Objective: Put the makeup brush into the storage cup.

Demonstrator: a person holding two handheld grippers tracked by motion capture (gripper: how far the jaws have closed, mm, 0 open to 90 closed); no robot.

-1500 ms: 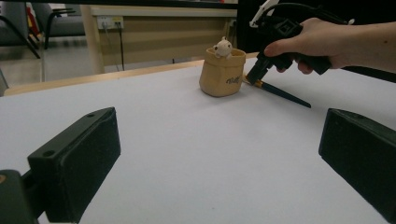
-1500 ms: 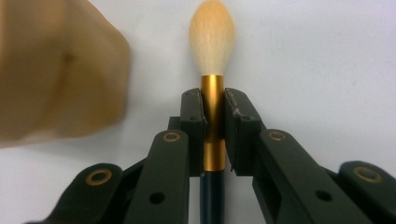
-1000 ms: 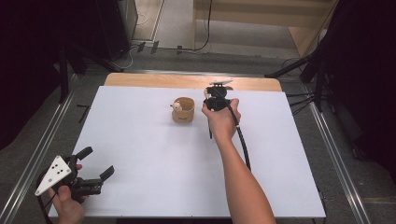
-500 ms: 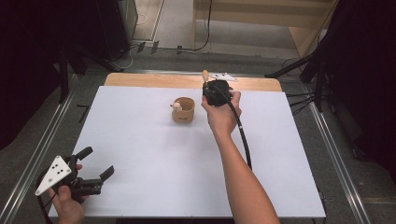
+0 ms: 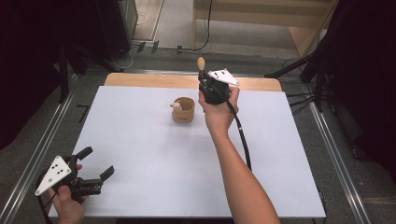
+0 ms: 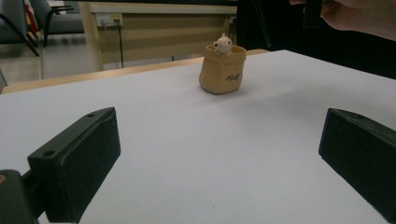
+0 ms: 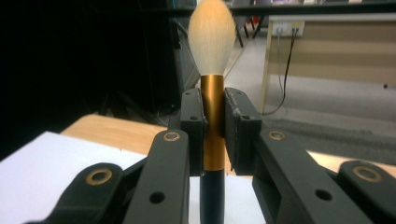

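We record the table top (image 5: 154, 154) as a smooth, matt white sheet with a strip of pale wood (image 5: 149, 80) along its far edge, and the small pouch (image 6: 222, 70) on it looks like tan kraft paper or stiff cloth, matt and softly creased, with a fuzzy cream plush figure (image 6: 223, 45) at its mouth. The brush (image 7: 212, 88) shows soft cream bristles, a glossy gold metal ferrule and a dark smooth handle. The right gripper (image 7: 214, 123) has matt black plastic links with 4 brass-coloured rivets in view, and the left gripper (image 6: 219, 154) has 2 matt black pads.

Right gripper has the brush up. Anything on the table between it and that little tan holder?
Nothing visible does. The right gripper holds the brush upright beside the tan holder; bare white table lies between.
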